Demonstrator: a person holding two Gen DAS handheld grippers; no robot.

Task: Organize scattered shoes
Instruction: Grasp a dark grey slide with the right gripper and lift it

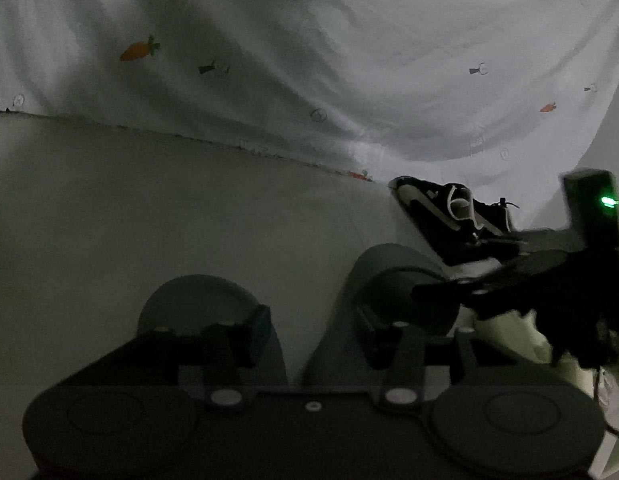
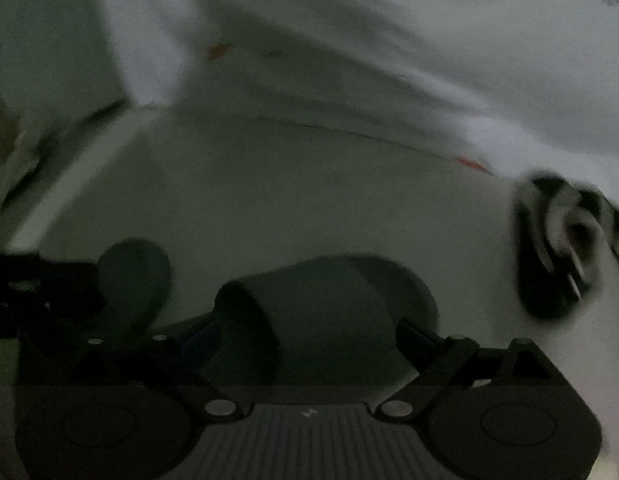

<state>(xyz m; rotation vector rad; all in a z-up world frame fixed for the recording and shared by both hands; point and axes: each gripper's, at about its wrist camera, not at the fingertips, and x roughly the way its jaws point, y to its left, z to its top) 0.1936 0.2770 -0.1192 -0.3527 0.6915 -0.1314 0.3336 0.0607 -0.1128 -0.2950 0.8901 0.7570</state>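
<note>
Light was dim; both views were grainy, the right wrist view blurred. The floor [image 1: 149, 208] was pale, plain and smooth. Behind it hung a white, wrinkled sheet [image 1: 349, 60], its hem meeting the floor along a slanting line. The sheet's print showed small orange carrots [image 1: 139, 50] and faint outline figures.

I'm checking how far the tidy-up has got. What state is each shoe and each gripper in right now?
Left slipper: flat on the floor, nothing gripping it.
Right slipper: flat on the floor beside it, strap between open fingers, not gripped.
Black sneaker: lying on the floor by the bedsheet.
Left gripper: open, empty.
Right gripper: open wide, astride the right slipper.
</note>
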